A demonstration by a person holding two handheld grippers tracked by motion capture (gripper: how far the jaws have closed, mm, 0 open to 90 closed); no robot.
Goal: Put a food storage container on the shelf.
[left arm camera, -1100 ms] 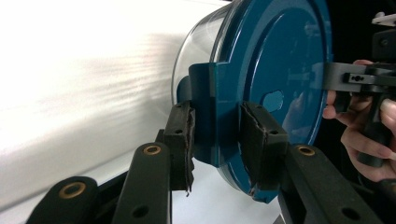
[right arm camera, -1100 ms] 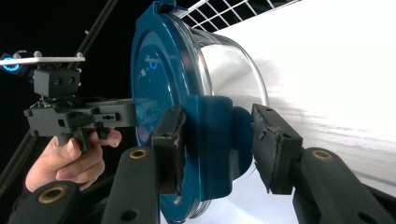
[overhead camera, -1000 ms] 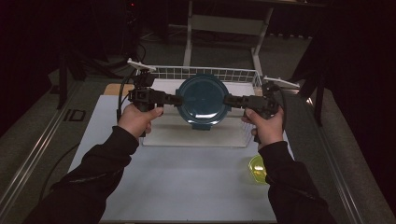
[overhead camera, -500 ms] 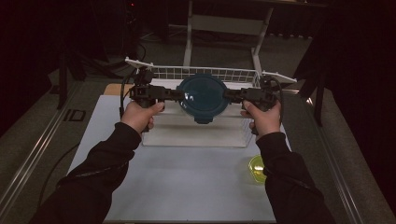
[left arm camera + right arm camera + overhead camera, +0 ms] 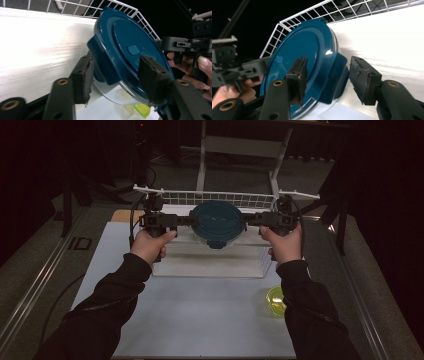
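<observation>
Left gripper (image 5: 186,220): jaws closed on the left clip of the container — held level, above the desk's far edge.
Container (image 5: 217,224): round, clear body, blue lid (image 5: 130,50); gripped from both sides in front of the wire rack (image 5: 220,198).
Right gripper (image 5: 251,219): jaws straddle the right clip; grip not clear.
Yellow cup (image 5: 276,300): near the desk's right edge.

High view — above, looking forward and down on the white tabletop (image 5: 200,320). Each gripper view sits close behind its own jaws, facing inward; all three share the blue lid (image 5: 216,222) (image 5: 130,57) (image 5: 304,62) — and wire rack (image 5: 220,198).
</observation>
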